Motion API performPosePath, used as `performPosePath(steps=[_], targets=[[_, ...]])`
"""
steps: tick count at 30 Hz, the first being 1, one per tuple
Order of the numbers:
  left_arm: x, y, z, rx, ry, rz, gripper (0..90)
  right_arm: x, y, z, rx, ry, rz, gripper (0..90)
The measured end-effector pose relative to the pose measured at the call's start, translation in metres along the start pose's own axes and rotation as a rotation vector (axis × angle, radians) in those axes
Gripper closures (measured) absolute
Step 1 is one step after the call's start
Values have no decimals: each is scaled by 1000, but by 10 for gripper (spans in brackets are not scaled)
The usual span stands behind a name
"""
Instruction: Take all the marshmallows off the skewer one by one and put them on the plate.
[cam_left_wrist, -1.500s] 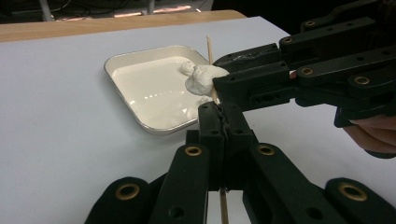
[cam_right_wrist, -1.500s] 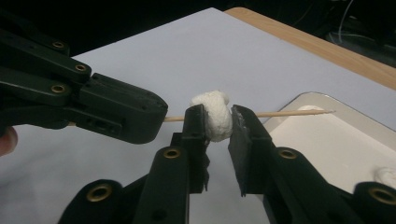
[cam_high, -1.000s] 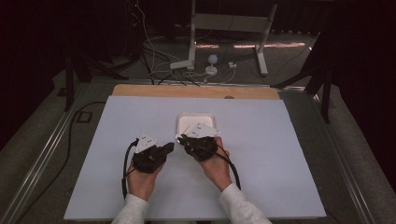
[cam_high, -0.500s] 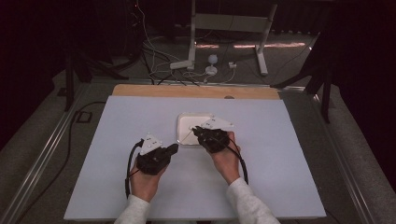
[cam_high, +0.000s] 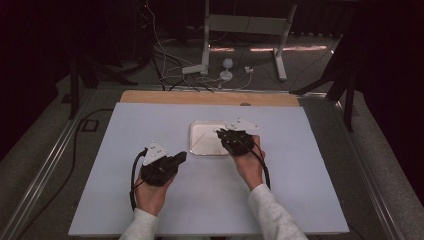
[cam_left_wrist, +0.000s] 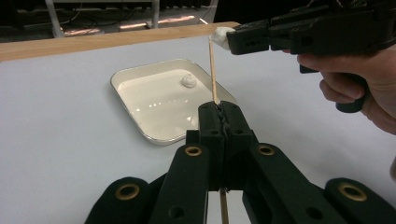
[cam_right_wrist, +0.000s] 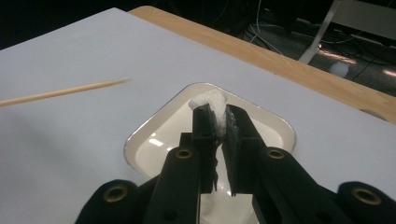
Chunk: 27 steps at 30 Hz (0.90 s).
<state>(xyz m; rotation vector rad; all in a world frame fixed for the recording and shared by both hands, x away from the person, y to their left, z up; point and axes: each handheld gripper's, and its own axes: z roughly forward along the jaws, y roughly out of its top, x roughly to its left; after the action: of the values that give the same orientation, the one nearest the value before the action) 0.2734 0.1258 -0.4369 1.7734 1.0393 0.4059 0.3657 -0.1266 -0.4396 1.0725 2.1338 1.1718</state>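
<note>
Jaws on my left gripper (cam_left_wrist: 219, 109) are pressed together on a thin wooden skewer (cam_left_wrist: 213, 70), which rises from between the pads and leans slightly left, its tip pointing away from me. My right gripper (cam_right_wrist: 215, 116) is nearly shut too, pinching a small white marshmallow (cam_right_wrist: 212, 100) that bulges above and between its pads. Seen from the left gripper view, that white piece sits right at the skewer's tip; it looks as if the two are touching, but I can't be sure the point has gone in. In the right gripper view the skewer tip lies off to the left of my jaws, which suggests they may be only close.

Beyond and below the right jaws sits the white tray (cam_right_wrist: 280, 128). In the left gripper view it lies ahead and to the left of the pads, with another small white lump (cam_left_wrist: 188, 80) resting in it near its far side.

As I judge it, both pick-ups are done: stick in one hand, soft piece in the other. What remains is lining them up and pushing the piece onto the point, then probably fetching the one left in the tray.
</note>
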Motion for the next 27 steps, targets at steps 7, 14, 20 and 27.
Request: performPosePath(steps=[7, 14, 20, 27], targets=[[0, 0, 0, -3, -1, -3, 900, -9, -2, 5, 18, -5, 9, 833], [2, 0, -2, -7, 1, -10, 900, -13, -6, 12, 41, -8, 14, 829], [3, 0, -2, -8, 0, -11, 900, -16, -9, 18, 65, -14, 16, 825], [3, 0, -2, -12, 1, -15, 900, -20, -13, 24, 89, -20, 23, 820]])
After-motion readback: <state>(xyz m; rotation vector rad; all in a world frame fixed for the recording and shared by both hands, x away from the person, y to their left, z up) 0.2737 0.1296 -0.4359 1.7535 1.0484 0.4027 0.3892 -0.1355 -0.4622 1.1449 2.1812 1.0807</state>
